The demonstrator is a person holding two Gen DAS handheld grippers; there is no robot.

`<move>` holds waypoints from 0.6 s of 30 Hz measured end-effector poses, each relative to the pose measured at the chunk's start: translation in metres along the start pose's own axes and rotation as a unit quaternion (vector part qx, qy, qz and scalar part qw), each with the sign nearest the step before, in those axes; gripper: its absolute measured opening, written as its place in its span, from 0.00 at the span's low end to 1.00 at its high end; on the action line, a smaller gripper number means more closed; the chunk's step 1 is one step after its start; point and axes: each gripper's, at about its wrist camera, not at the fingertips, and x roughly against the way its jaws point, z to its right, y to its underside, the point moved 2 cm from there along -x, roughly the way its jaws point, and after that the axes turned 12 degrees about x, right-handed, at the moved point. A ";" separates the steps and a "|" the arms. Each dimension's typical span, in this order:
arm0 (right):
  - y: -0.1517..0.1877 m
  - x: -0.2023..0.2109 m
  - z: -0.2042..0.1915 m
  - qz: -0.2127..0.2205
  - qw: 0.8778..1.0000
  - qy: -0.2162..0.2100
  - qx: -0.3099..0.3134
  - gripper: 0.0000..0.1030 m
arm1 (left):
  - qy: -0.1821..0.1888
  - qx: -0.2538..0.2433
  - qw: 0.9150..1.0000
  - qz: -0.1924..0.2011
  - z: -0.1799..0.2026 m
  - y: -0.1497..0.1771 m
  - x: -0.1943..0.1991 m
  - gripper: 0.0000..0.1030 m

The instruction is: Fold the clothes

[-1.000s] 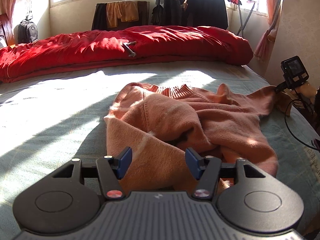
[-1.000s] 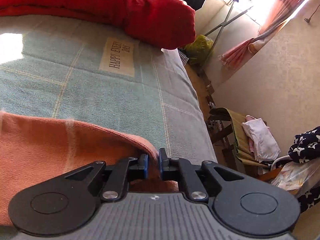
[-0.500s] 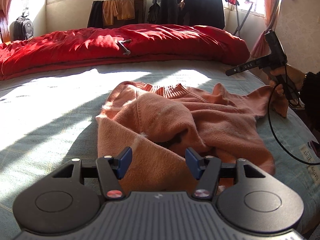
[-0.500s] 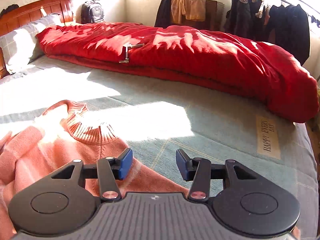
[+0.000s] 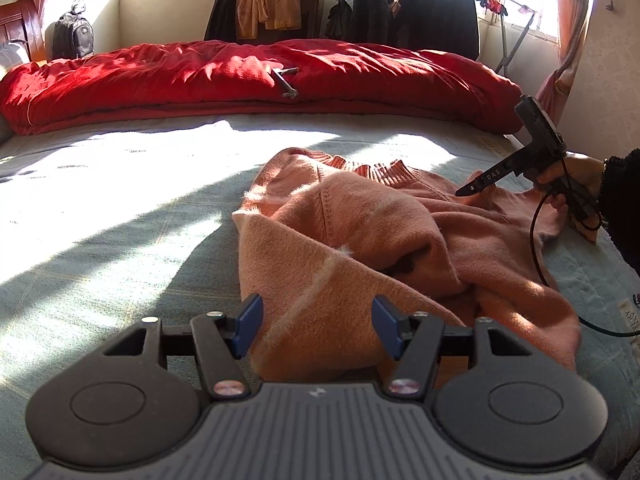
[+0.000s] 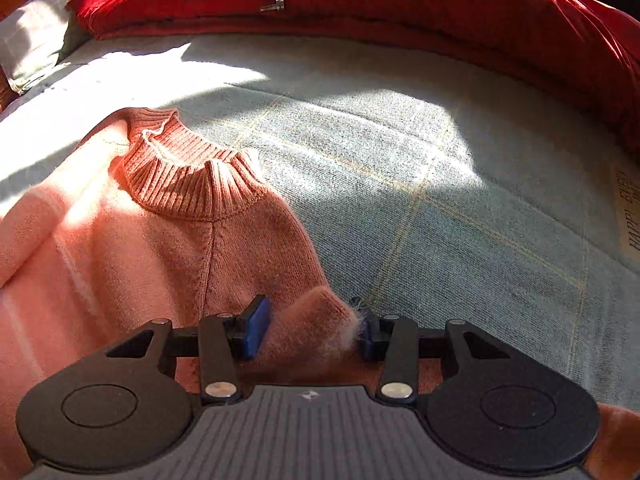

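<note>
A salmon-pink knit sweater lies crumpled on the pale green bed cover. Its ribbed collar points toward the red duvet. My left gripper is open just above the sweater's near hem. My right gripper is open with a fold of the sweater's shoulder standing between its jaws; the right pad is partly hidden by fuzz. From the left wrist view the right gripper shows at the far right, held by a hand over the sweater.
A rolled red duvet with a metal tool on it lies across the far side of the bed. A pillow is at the far left. A clothes rack with dark jackets stands behind. A cable trails from the right gripper.
My right gripper let go of the sweater's edge, opened, swung round to face the collar and came down over the shoulder fold. My left gripper stayed open and edged closer to the hem.
</note>
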 end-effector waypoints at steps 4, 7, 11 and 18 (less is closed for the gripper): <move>-0.007 0.013 -0.020 0.008 0.998 0.024 0.062 0.17 | 0.004 0.003 1.000 0.000 0.000 0.001 -0.004 0.59; -0.019 0.022 -0.020 0.029 0.994 0.069 0.075 0.16 | 0.001 0.005 1.000 0.005 -0.001 0.000 -0.002 0.59; -0.030 0.013 -0.007 0.041 0.992 0.108 0.057 0.15 | -0.005 0.009 1.000 0.012 -0.005 -0.002 0.003 0.59; -0.025 -0.028 0.009 0.021 0.992 0.121 -0.004 0.21 | -0.010 0.014 1.000 0.013 -0.009 0.001 0.008 0.59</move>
